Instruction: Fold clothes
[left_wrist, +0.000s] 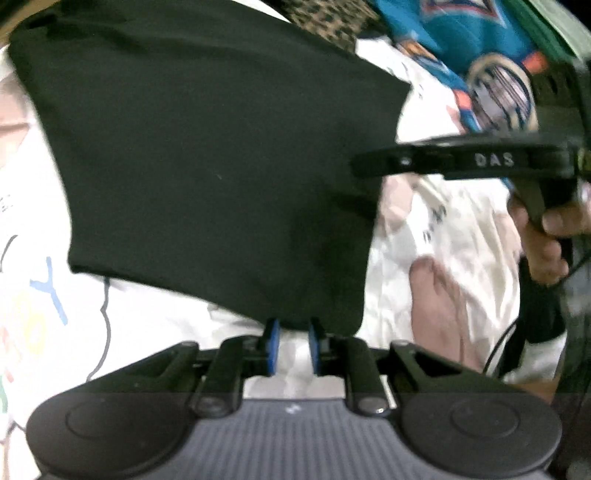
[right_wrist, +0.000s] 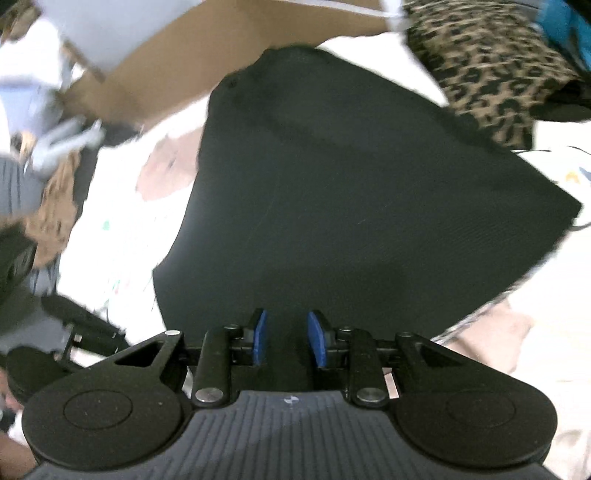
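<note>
Black cloth (left_wrist: 207, 166) lies folded flat on white sheets (left_wrist: 461, 236); left gripper (left_wrist: 293, 345) and right gripper (right_wrist: 286, 341) hover at its edge, jaws narrowly apart, holding nothing

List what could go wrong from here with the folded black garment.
1. The left tongs stand open right at the black garment edge; pulling away could snag and undo the fold.
2. The right tongs, open over the cloth, could drag it.
3. The white printed sheet underneath is rumpled, so the fold may slump.
</note>
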